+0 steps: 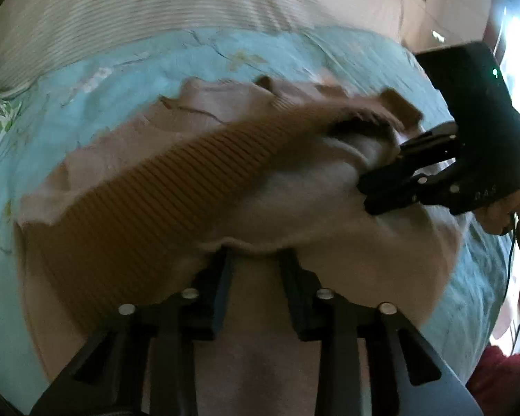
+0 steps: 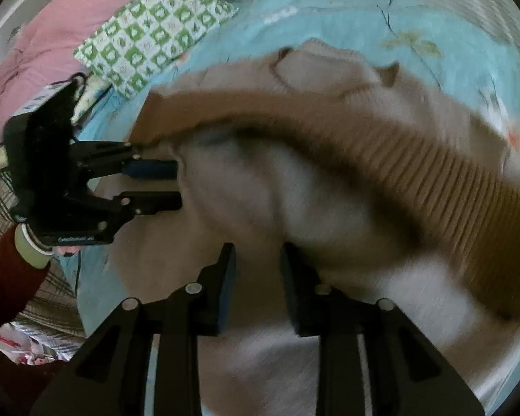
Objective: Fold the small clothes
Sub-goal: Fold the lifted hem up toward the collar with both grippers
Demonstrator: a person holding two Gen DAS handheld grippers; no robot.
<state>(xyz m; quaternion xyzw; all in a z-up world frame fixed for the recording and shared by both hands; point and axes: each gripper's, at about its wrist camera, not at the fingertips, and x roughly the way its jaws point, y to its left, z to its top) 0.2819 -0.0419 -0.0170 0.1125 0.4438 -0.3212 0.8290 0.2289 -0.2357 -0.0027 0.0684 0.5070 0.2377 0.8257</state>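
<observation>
1. A small beige garment (image 1: 294,208) with a brown ribbed band (image 1: 197,176) lies on a light blue floral bedspread (image 1: 86,104); the band crosses it diagonally, and the cloth is partly blurred in both views.
2. The left gripper (image 1: 256,260) points down at the near edge of the garment. Its fingers stand apart, and the cloth edge drapes over their tips; no fabric is pinched between the pads.
3. The right gripper (image 2: 256,253) sits over the garment's pale inner side, fingers likewise parted with nothing clamped between them.
4. From the left wrist view, the right gripper (image 1: 384,187) shows at the garment's right side, its tips touching the cloth.
5. From the right wrist view, the left gripper (image 2: 176,183) shows at the garment's left edge, fingers spread.
6. Faint lettering runs along each gripper body; it is too blurred to read.
7. A green-and-white patterned pillow (image 2: 149,38) and pink bedding (image 2: 45,41) lie far left.
8. A dark red sleeve (image 2: 7,277) is at near left.
</observation>
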